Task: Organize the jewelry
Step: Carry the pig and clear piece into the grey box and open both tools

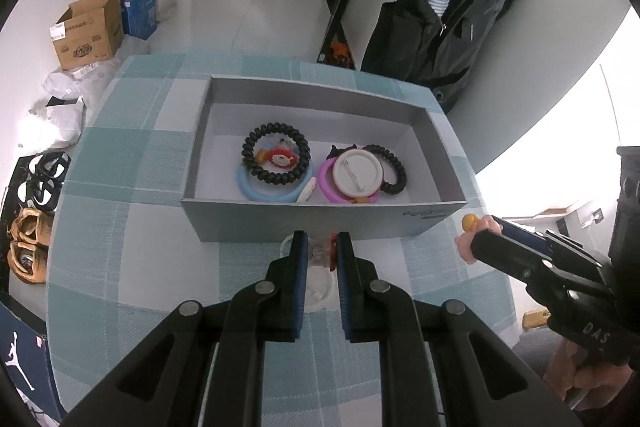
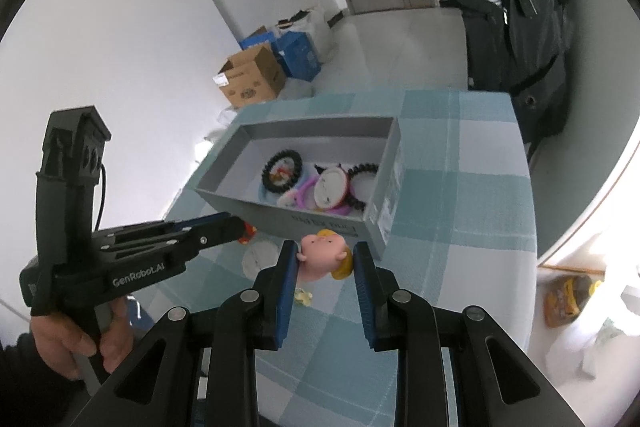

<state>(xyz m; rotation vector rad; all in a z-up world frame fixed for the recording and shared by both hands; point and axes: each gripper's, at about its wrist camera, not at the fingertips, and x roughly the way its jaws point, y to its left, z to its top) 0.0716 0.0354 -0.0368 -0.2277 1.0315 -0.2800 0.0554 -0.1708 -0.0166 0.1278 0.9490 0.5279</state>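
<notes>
The left tongs (image 1: 322, 247) are clamped on a small clear charm (image 1: 320, 251) with a red part, low over the checked worktop (image 1: 132, 227), just before the grey box (image 1: 320, 219). The right tongs (image 2: 325, 259) grip a pink doll head (image 2: 322, 255) near the box's front corner. Hair ties (image 1: 276, 153), rings and a white badge (image 1: 358, 173) lie inside the box.

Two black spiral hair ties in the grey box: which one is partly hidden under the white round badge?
The right-hand black spiral tie: the white round badge covers its left part. The left-hand tie lies fully exposed on top of the blue ring.
</notes>
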